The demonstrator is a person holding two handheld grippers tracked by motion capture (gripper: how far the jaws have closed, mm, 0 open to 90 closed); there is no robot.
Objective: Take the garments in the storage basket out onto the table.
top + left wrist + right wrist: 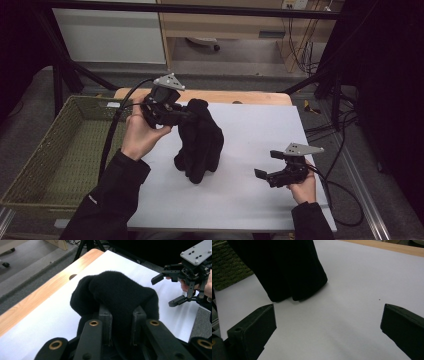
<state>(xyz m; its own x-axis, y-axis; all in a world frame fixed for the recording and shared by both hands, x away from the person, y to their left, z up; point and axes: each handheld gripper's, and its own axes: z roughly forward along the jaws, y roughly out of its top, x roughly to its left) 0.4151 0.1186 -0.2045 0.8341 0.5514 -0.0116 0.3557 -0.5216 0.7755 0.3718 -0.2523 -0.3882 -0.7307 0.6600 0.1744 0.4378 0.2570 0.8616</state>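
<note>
A black fleecy cloth (201, 145) hangs bunched from my left gripper (187, 116), and its lower end reaches the white sheet (250, 145) at the table's middle. In the left gripper view the two jaws of the left gripper (121, 315) stand close together, pinching the cloth (117, 290) between them. My right gripper (267, 164) is held low over the sheet's right side, apart from the cloth, with its jaws wide and nothing between them. In the right gripper view the right gripper (329, 322) faces the cloth's hanging end (287, 270).
A green woven basket (37, 150) stands to the left of the table, its weave (227, 267) visible behind the cloth. The wooden tabletop (225, 96) shows along the sheet's far edge. Cables trail from both grippers. Black frame bars cross the back.
</note>
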